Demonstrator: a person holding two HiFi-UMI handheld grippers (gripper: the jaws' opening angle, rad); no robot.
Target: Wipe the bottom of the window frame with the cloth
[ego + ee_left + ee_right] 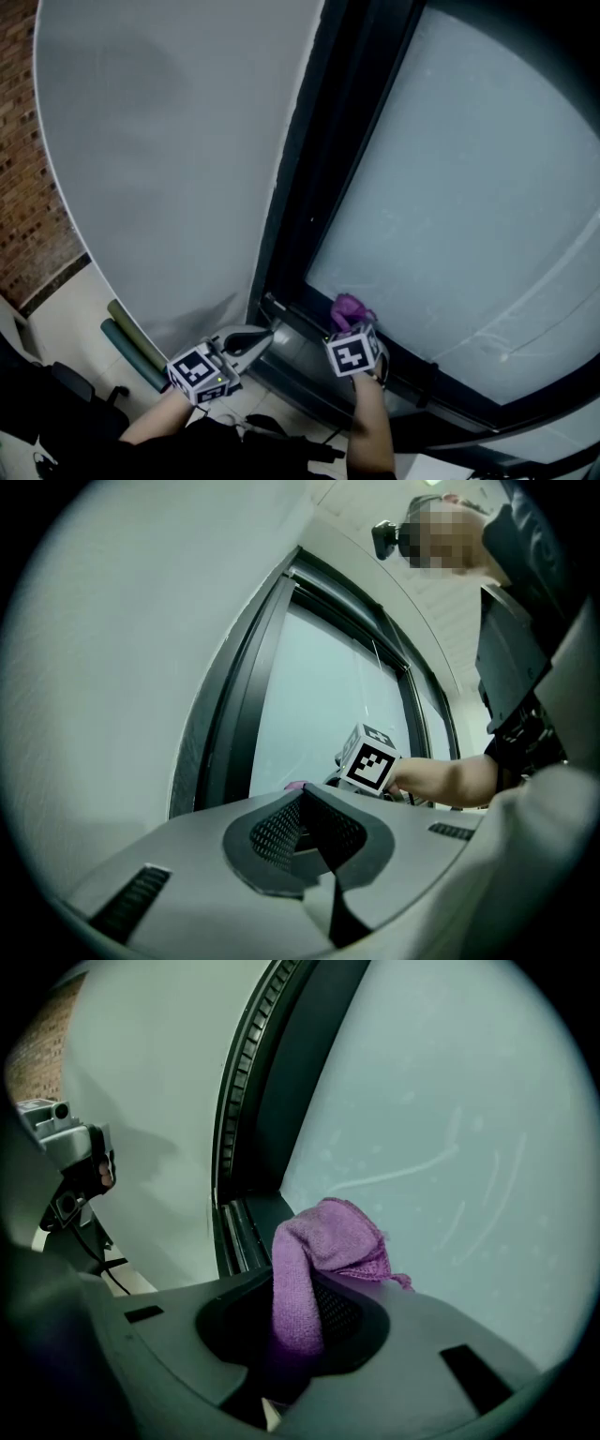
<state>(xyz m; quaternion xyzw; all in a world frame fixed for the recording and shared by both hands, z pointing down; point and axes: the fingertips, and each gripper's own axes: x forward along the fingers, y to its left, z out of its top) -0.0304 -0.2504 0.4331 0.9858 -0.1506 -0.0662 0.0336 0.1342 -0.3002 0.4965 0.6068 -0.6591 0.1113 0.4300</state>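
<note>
Two grippers, both low by the window's lower left corner. The right gripper (pixel 302 1286) is clamped on a purple cloth (pixel 323 1241): one fold runs down between the jaws and a bunched end sticks out past the tips. In the head view that bunch (pixel 349 309) sits against the base of the glass (pixel 469 187), just above the bottom rail of the dark window frame (pixel 450 394) (actual contact with the rail can't be made out). The right gripper's marker cube (pixel 353 353) is just below the cloth, with the person's forearm (pixel 373 431) trailing back from it.

The left gripper (pixel 302 795) has its jaws pressed together with nothing between them. In the head view it (pixel 262 337) is near the frame's lower left corner, tips pointing toward the rail, beside the right gripper but apart from it. It looks across at the right gripper's cube (pixel 375 761), with a sliver of the cloth (pixel 294 785) showing above its own jaws.

A plain grey wall (pixel 169 141) is left of the frame, with brick (pixel 28 206) further left. Two rolled green tubes (pixel 131 342) lie on the floor near the left gripper.
</note>
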